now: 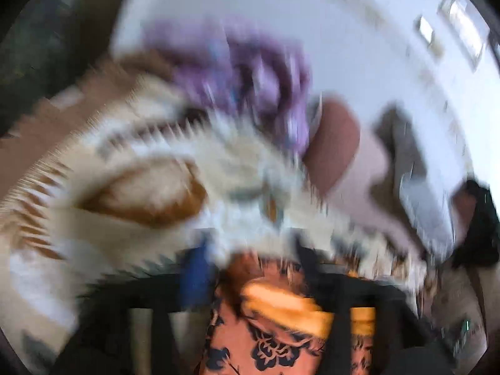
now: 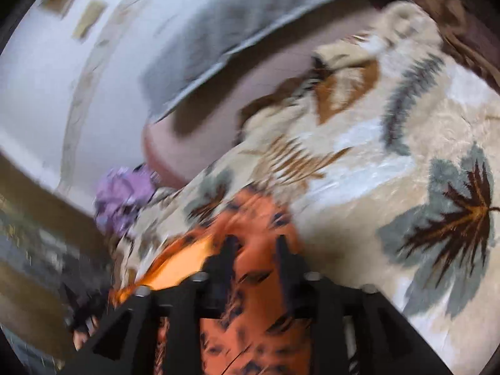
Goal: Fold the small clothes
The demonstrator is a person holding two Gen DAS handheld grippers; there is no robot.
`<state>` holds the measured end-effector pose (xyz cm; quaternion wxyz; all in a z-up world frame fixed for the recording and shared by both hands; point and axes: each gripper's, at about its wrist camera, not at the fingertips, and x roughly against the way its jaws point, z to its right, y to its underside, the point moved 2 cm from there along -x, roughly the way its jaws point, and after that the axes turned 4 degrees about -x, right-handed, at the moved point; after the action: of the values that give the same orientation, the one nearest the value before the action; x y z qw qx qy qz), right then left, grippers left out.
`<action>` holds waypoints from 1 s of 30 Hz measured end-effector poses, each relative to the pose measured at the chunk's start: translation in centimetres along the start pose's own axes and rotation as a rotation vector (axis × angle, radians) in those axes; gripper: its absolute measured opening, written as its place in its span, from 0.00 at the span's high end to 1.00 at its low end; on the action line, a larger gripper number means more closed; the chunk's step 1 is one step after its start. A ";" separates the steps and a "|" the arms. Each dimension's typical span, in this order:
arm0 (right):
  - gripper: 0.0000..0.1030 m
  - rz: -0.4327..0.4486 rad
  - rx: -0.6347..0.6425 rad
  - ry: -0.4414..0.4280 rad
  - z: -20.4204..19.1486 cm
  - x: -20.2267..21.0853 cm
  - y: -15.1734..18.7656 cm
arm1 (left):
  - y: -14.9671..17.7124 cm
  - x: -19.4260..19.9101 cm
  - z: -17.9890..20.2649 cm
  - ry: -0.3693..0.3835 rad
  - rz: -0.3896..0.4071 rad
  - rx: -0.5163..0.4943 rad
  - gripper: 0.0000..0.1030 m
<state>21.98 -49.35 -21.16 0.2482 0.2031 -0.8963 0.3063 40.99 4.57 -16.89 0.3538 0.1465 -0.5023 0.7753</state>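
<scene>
A fuzzy cream blanket (image 2: 390, 143) with big leaf shapes covers the bed. A pink pillow (image 1: 334, 143) lies by the white wall (image 1: 281, 9).

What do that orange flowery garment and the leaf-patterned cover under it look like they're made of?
The orange flowery garment looks like thin, light woven cloth, matt with a printed dark flower pattern: it drapes and creases softly. The leaf-patterned cover looks like a thick plush blanket, fleece or velvety pile, with a slight sheen and fuzzy-edged motifs. Motion blur leaves both uncertain.
</scene>
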 end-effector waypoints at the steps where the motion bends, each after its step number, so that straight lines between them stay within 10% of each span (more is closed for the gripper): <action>1: 0.32 -0.033 0.056 0.002 -2.0 -0.1 1.4 | 0.0 1.8 0.0 -0.029 0.068 0.015 0.15; 3: 0.32 -0.106 0.174 -0.012 -5.5 -0.8 4.1 | 1.3 5.2 0.4 -0.060 0.115 -0.001 0.15; 13: 0.54 -0.330 0.506 0.082 -17.1 -11.7 15.1 | 14.8 3.0 1.0 -0.182 -0.177 -0.238 0.15; 20: 0.54 -0.236 0.491 0.287 -19.9 -22.0 9.6 | 13.6 -0.7 0.3 -0.223 -0.243 -0.301 0.15; 24: 0.54 -0.045 0.337 0.157 -21.0 -19.9 5.4 | 12.2 -0.3 -0.7 -0.259 -0.192 -0.263 0.15; 30: 0.53 -0.204 0.479 0.054 -23.0 -17.6 11.0 | 11.8 0.2 -0.7 -0.281 -0.174 -0.270 0.15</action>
<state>37.70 -22.61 -20.25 0.2466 0.3371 -0.7660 0.4886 32.79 2.39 -25.06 0.3621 0.2471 -0.6316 0.6395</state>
